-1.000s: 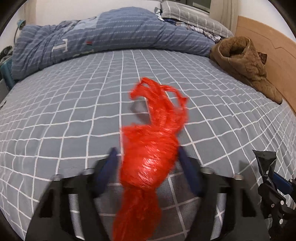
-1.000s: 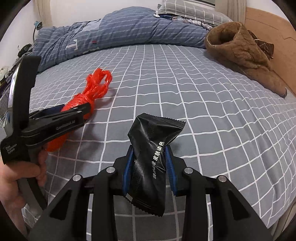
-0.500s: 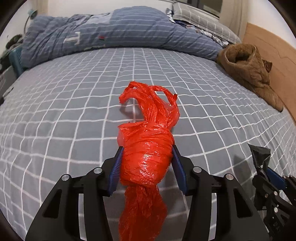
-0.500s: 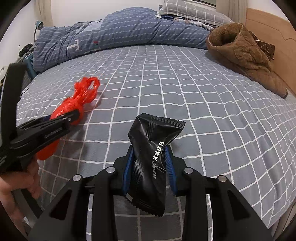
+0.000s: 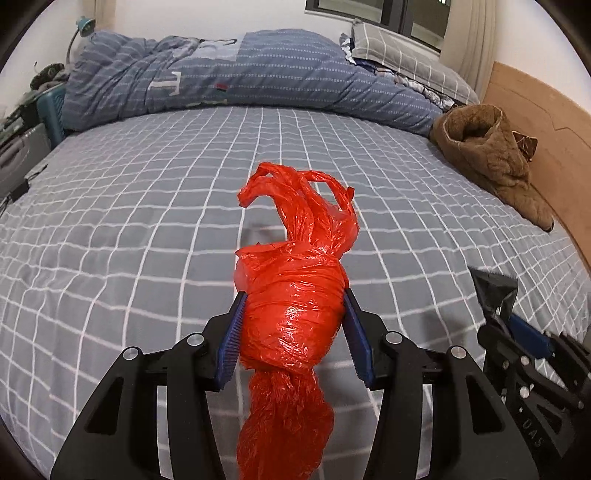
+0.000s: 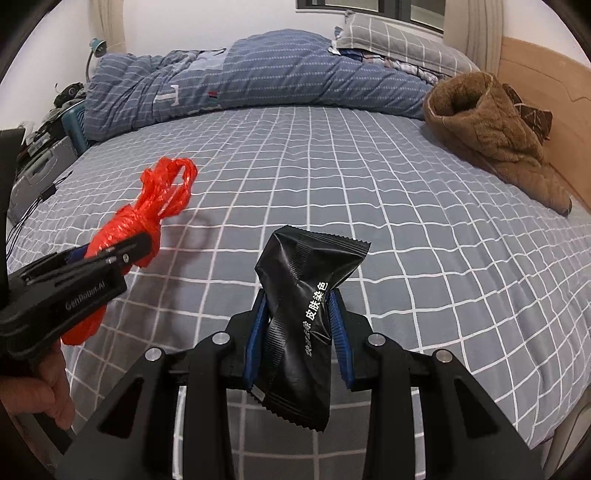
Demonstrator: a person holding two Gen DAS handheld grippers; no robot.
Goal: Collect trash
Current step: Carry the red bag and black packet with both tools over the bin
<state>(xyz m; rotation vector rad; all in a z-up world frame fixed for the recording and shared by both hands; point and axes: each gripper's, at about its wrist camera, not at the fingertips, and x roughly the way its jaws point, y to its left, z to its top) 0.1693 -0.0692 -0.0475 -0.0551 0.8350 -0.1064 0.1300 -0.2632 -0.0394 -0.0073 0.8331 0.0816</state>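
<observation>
My left gripper (image 5: 293, 314) is shut on a crumpled red plastic bag (image 5: 291, 317), held above the grey checked bed sheet (image 5: 129, 229). The bag's twisted handles stick forward and its tail hangs below the jaws. My right gripper (image 6: 297, 317) is shut on a black snack wrapper (image 6: 303, 310) with white characters, also held above the sheet. In the right wrist view the left gripper (image 6: 122, 254) and the red bag (image 6: 147, 206) show at the left. In the left wrist view the right gripper (image 5: 498, 314) with the black wrapper (image 5: 493, 291) shows at the lower right.
A rolled blue striped duvet (image 5: 229, 77) and a grey checked pillow (image 5: 406, 62) lie at the far side of the bed. A brown fleece garment (image 5: 487, 155) lies at the right by the wooden headboard (image 5: 546, 140). Clutter and a lamp (image 5: 81, 29) stand at the far left.
My left gripper has closed on the red bag and lifted it off the sheet. My right gripper has kept its hold on the black wrapper and has risen slightly.
</observation>
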